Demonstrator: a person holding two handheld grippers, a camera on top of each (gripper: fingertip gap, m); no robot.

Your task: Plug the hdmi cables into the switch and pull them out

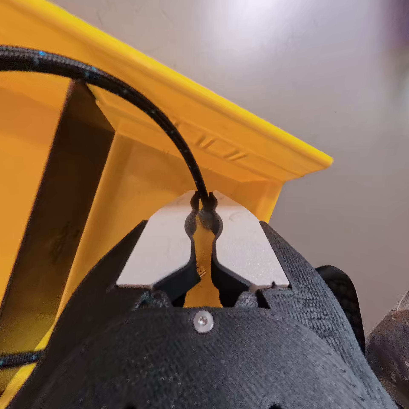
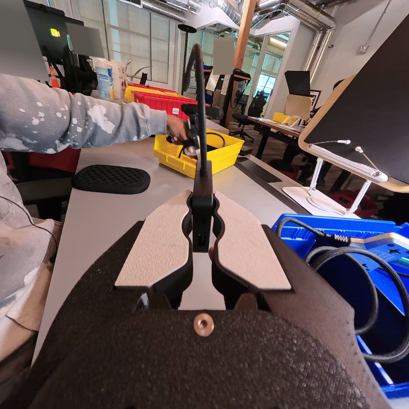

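Grey table (image 2: 110,221) | yellow bin (image 2: 221,152): left tool (image 1: 202,195) pinching braided cable (image 1: 132,97) (black) | right tool (image 2: 202,194) clamps switch (image 2: 201,212)

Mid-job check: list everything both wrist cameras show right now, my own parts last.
yellow bin: one, yellow, far on table
divider: one, black, inside yellow bin
braided cable: one, black flecked blue, over divider into left tongs
switch: one, black, in right tongs
pad: one, black, on table left
blue bin: one, blue, near right, holding cables
red bins: at least two, red, behind yellow bin
stand: one, white, right of table
table: one, grey
sleeve: one, grey spattered, reaching to yellow bin
left tongs: shut on braided cable
right tongs: shut on switch
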